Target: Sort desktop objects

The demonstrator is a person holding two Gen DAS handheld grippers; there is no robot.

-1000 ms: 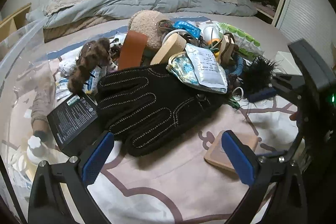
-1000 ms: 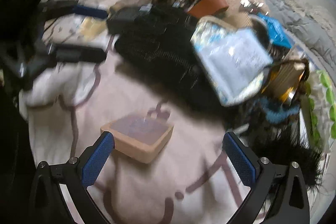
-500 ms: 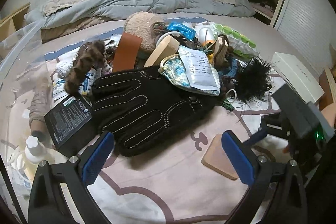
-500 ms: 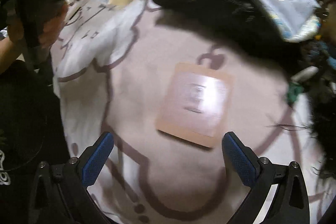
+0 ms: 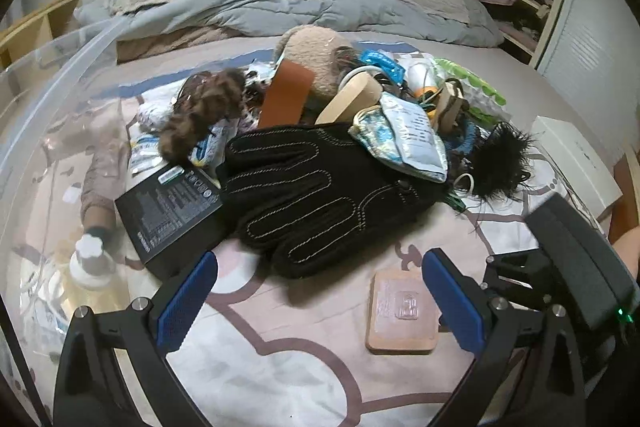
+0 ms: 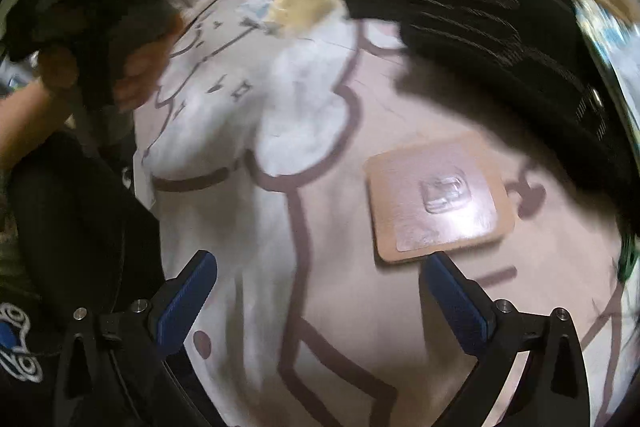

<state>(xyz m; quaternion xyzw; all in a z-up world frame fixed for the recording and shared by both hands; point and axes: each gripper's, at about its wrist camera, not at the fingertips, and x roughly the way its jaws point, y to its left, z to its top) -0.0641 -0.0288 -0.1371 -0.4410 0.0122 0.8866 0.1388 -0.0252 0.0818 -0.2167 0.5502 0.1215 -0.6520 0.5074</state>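
Observation:
A flat tan square card with a clear hook stuck on it (image 5: pixel 401 314) (image 6: pixel 438 195) lies on the pink patterned sheet. A black stitched glove (image 5: pixel 320 195) (image 6: pixel 512 39) sprawls behind it, at the front of a heap of small things. My left gripper (image 5: pixel 320 301) is open, low over the sheet just in front of the glove, the card beside its right finger. My right gripper (image 6: pixel 318 301) is open too, tilted down at the sheet, the card just beyond its right fingertip. Nothing sits between either pair of fingers.
The heap holds a black box (image 5: pixel 168 211), a foil pouch (image 5: pixel 404 139), a brown fur piece (image 5: pixel 200 115), an orange strap (image 5: pixel 286 95) and a black feathery tuft (image 5: pixel 500 163). A clear plastic bin (image 5: pixel 48 147) stands left. A white box (image 5: pixel 576 163) lies right. A hand (image 6: pixel 132 75) grips the left tool.
The right gripper has swung left and down, so the tan card has slid from the middle of its view to the right finger. The left view has shifted only slightly.

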